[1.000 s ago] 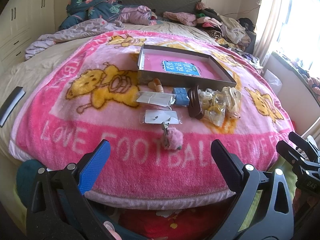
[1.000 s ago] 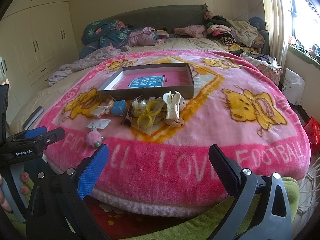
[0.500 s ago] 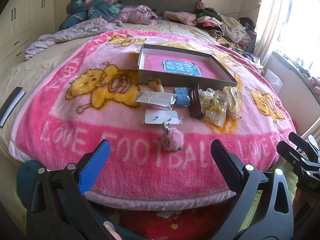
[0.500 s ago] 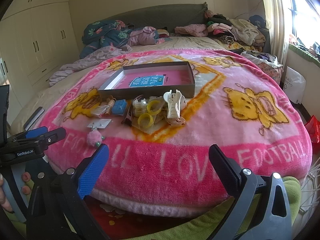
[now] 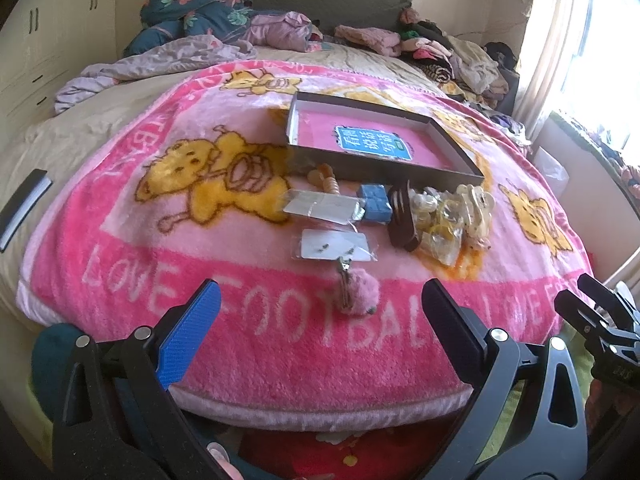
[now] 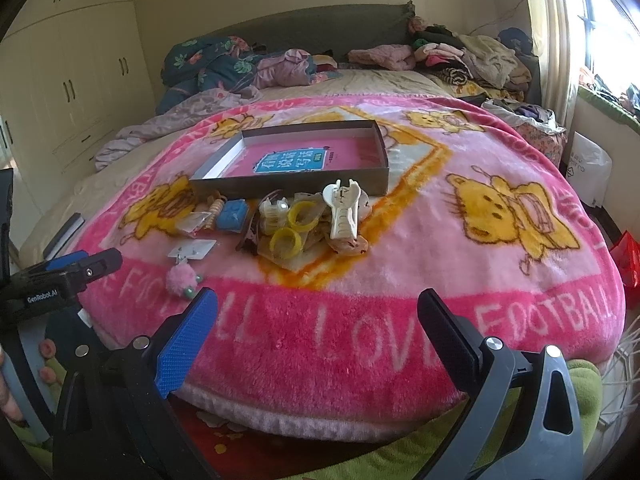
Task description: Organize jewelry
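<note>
Two earring cards point(image 5: 335, 245) at frame centre in left wrist view, above wide-spread, empty left gripper point(image 5: 320, 324); one pink pompom point(image 5: 359, 293) just above it. Right wrist view: one open box point(image 6: 382, 148) upper centre, one white claw clip point(image 6: 343, 209), two yellow rings point(image 6: 285, 242) well above wide, empty right gripper point(image 6: 318, 328).

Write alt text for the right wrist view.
An open hand-held gripper hovers at the edge of a pink blanket where hair clips, yellow rings, earring cards and a pink pompom lie in front of a shallow box. The other hand-held gripper shows at left.
</note>
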Demonstrator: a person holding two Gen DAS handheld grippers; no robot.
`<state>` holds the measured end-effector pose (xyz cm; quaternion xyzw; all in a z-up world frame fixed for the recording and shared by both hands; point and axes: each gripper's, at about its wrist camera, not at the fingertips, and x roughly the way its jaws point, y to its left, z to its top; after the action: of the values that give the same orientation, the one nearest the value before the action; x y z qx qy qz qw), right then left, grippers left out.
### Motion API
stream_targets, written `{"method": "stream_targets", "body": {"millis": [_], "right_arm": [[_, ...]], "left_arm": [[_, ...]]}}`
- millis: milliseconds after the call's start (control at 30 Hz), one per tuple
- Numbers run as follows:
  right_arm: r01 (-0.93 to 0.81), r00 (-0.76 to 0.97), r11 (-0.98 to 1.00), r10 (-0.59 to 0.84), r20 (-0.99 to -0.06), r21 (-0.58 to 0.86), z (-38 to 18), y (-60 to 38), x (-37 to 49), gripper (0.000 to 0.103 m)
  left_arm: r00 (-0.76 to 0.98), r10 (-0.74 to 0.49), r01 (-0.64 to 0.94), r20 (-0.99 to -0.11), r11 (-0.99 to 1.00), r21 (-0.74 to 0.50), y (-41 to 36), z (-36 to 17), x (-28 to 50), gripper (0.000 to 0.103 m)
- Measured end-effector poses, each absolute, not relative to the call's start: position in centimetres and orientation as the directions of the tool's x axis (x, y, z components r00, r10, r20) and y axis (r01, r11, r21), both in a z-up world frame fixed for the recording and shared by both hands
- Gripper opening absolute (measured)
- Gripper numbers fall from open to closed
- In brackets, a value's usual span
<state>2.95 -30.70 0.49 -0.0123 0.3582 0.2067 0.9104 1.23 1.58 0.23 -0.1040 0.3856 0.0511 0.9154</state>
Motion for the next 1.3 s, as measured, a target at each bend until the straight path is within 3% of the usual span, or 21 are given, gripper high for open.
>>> {"method": "stream_targets", "body": {"millis": [767,1300], "right_arm": [[-0.448,0.617,0.885,0.411,-0.672,0.130,0.3,-26.4,9.4,0.099],[-0.349,0.630,0.925,0.351,-0.692,0.152,-1.1,-28.8,15.4,0.099]], "left_arm": [[0.657,0.060,-0.271,-0.751,0.949,-0.161,5.5,-0.9,5.4,0.094],[0.576,-0.013,-0.179,-0.817,0.974,-0.141,3.6,-4.1,12.1,0.094]]}}
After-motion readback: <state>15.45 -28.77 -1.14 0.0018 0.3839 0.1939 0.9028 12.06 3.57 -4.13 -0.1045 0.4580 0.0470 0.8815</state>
